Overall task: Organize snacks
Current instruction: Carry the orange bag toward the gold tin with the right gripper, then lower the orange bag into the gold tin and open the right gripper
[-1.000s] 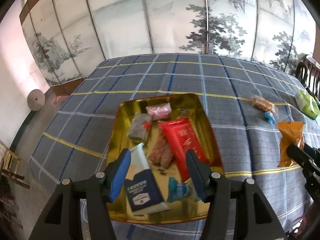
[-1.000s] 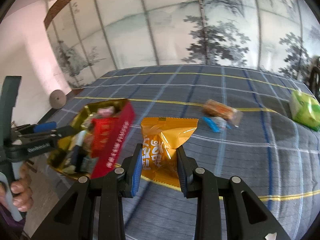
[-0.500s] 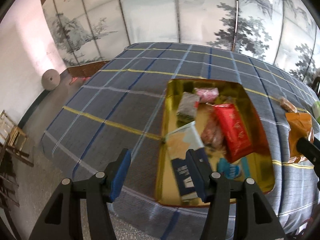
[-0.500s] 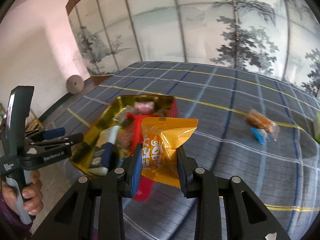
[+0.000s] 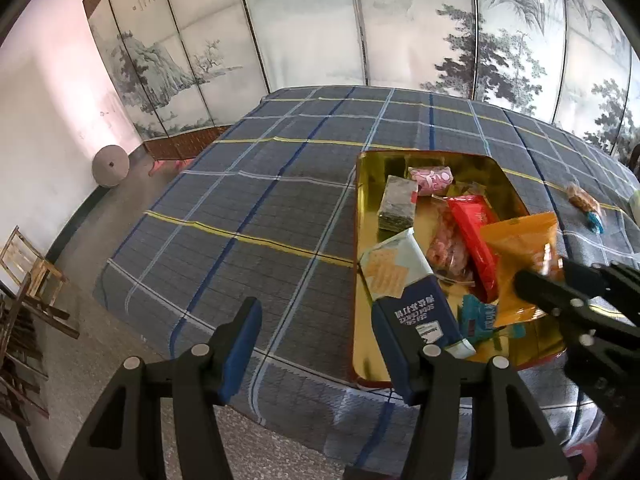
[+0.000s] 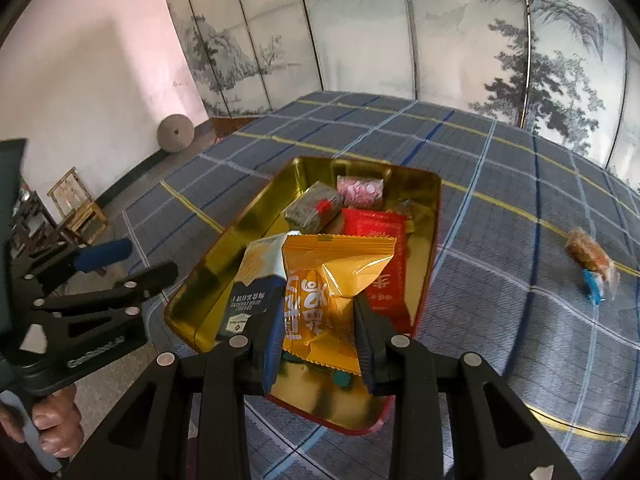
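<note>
Two grippers are over the near edge of a table with a blue checked cloth (image 5: 256, 184); the right gripper (image 6: 316, 332) is clenched on an orange snack bag (image 6: 328, 292), its two fingers (image 6: 370, 340) pressing the bag from both sides. This bag hangs above the near part of a gold tin tray (image 6: 212, 280), not touching the snacks in it; in the left wrist view the same orange bag (image 5: 520, 264) is seen over the right side of the tray (image 5: 364, 344). Inside the tray lie a red packet (image 6: 380, 240), a pink packet (image 6: 360, 192), a dark grey packet (image 6: 312, 210) and a blue and white box (image 5: 416, 292). The left gripper (image 5: 316, 344) is released and grasps nothing; its right finger is over the near left edge of the tray, its left finger over the bare cloth. One small brown snack with a blue wrapper (image 6: 590, 260) lies on the cloth, well apart to the right of the tray.
</note>
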Available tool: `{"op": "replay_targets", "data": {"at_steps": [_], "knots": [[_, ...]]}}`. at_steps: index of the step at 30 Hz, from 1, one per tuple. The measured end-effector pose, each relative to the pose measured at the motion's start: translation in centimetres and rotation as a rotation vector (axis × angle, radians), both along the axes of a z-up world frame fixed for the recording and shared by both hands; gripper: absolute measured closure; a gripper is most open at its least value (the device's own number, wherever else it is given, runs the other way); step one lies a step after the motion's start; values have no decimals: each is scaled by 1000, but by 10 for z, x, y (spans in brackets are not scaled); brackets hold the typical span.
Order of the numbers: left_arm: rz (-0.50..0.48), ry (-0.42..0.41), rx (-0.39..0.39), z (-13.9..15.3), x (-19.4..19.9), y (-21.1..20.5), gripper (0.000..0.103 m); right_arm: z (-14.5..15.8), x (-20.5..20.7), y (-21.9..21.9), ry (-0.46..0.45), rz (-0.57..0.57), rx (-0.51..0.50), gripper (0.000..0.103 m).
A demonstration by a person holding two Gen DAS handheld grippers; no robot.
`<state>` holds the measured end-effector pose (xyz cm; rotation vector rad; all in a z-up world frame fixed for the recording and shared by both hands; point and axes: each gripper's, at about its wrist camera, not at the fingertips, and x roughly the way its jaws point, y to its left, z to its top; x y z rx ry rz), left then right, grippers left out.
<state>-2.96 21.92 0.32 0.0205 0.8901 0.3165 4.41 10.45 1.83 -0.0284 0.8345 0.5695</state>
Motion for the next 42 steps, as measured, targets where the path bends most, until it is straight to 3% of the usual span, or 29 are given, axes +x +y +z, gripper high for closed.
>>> {"op": "replay_targets", "data": {"at_steps": [20,35,42], "knots": [[5,21,-10,-9,-5,10,44,-15,9,24,34,4,-34,73],[1,47,-5,-14,-5,8,44,-5,8,19,15,3,41,64],[-2,51,2,-15,-5,6,44,3,3,-5,5,-41,99,59]]}}
